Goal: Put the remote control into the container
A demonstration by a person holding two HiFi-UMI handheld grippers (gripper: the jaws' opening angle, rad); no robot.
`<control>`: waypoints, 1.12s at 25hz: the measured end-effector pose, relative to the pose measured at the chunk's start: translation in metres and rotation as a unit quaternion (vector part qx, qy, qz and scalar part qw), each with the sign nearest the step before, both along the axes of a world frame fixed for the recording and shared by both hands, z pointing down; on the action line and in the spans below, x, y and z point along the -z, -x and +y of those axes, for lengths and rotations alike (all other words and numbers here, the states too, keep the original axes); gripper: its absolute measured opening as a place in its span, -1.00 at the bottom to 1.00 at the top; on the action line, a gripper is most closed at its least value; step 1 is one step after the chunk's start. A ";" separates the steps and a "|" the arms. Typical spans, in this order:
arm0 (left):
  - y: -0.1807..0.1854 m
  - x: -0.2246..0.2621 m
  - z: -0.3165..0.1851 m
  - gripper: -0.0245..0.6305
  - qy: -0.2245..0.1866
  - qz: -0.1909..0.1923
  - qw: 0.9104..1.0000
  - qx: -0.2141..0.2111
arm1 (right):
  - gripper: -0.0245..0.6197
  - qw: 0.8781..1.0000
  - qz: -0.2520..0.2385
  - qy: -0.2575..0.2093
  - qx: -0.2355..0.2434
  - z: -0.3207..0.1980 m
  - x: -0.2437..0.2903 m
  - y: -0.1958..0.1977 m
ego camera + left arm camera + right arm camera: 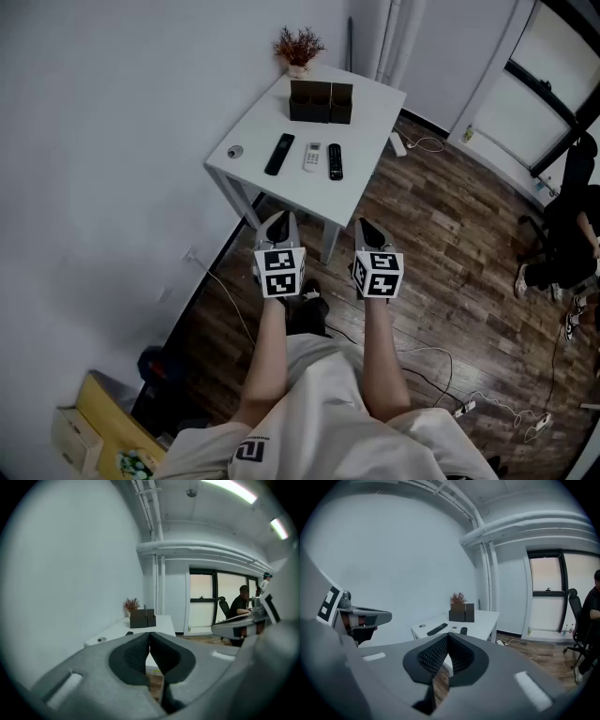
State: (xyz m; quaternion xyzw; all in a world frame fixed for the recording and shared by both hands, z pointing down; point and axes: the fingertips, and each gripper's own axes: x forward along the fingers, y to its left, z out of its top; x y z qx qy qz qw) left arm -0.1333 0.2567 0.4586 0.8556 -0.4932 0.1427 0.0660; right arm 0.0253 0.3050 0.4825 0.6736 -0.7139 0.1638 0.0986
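Holding both grippers short of the white table [367, 111], you have the left gripper [277, 221] and the right gripper [368, 227] with jaws pressed together, nothing between them.

Head view only: three remotes in a row on the table, in front of the dark container [321, 101]. These are a long black remote [279, 154], a white remote [312, 157] and a short black remote [335, 161]. All lie flat and apart, and none is in the container.

Right gripper view: both black remotes show, the white one barely.

Left gripper view: your jaws cover the remotes. The container, the potted plant [131, 604] at the table's far end and a small round item [101, 639] near its left corner show.

Container's inside: not visible in any view.

Seated person [564, 234]: well away from the table, cut off at the frame edge.
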 end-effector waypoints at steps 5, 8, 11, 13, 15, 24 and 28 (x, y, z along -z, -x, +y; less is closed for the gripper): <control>-0.001 0.000 0.000 -0.91 0.004 -0.001 1.000 -0.003 | -0.92 1.000 0.001 0.001 -0.003 0.001 0.001 0.000; -0.005 0.001 0.000 -0.91 0.002 -0.004 1.000 -0.005 | -0.92 1.000 0.001 -0.001 -0.005 0.000 0.001 -0.003; -0.007 -0.001 0.001 -0.91 0.001 -0.011 1.000 -0.010 | -0.92 1.000 -0.005 -0.002 -0.009 0.000 0.000 -0.006; -0.006 -0.005 0.000 -0.91 0.002 -0.012 1.000 -0.010 | -0.92 1.000 -0.012 -0.009 -0.011 0.000 0.000 -0.006; -0.003 -0.007 -0.002 -0.91 0.004 -0.004 1.000 -0.005 | -0.92 1.000 -0.010 -0.014 -0.008 0.001 0.001 -0.005; -0.001 -0.020 -0.011 -0.91 0.016 -0.004 1.000 0.000 | -0.92 1.000 -0.022 -0.009 -0.016 -0.003 -0.009 -0.013; -0.005 -0.019 -0.015 -0.91 0.021 0.009 1.000 -0.008 | -0.92 1.000 -0.016 -0.005 -0.018 -0.003 -0.010 -0.008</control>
